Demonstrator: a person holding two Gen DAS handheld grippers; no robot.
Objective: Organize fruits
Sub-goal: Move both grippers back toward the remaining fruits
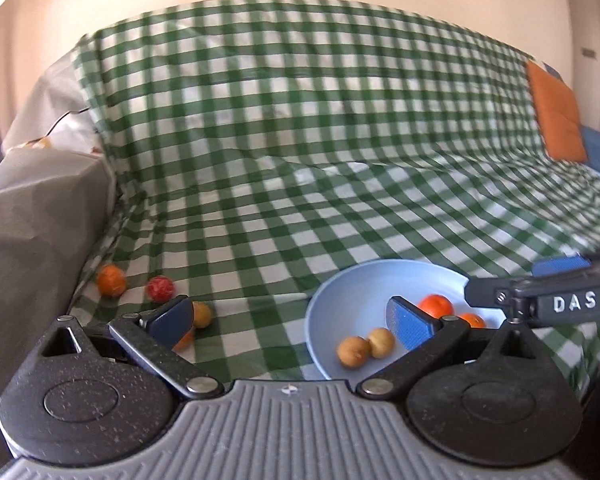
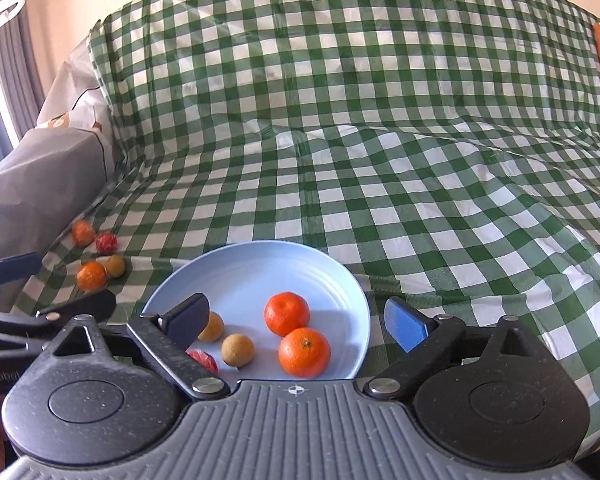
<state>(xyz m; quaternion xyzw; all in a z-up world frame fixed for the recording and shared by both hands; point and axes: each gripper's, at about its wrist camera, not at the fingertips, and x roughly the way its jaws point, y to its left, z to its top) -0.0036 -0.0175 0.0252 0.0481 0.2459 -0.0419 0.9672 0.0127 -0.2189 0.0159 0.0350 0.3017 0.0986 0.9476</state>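
A light blue plate [image 2: 244,268] lies on the green checked cloth and holds two oranges [image 2: 287,314], two tan round fruits [image 2: 238,350] and a red fruit [image 2: 204,360]. The plate also shows in the left wrist view [image 1: 356,284]. Loose on the cloth at the left lie two oranges [image 2: 92,276], a red fruit [image 2: 106,242] and a tan fruit [image 2: 116,266]. My right gripper [image 2: 296,320] is open and empty over the plate. My left gripper [image 1: 292,320] is open and empty, between the loose fruits [image 1: 160,288] and the plate.
The checked cloth [image 2: 380,160] covers a sofa seat and back. A grey covered armrest [image 2: 40,184] rises at the left beside the loose fruits. An orange cushion [image 1: 556,112] stands at the far right.
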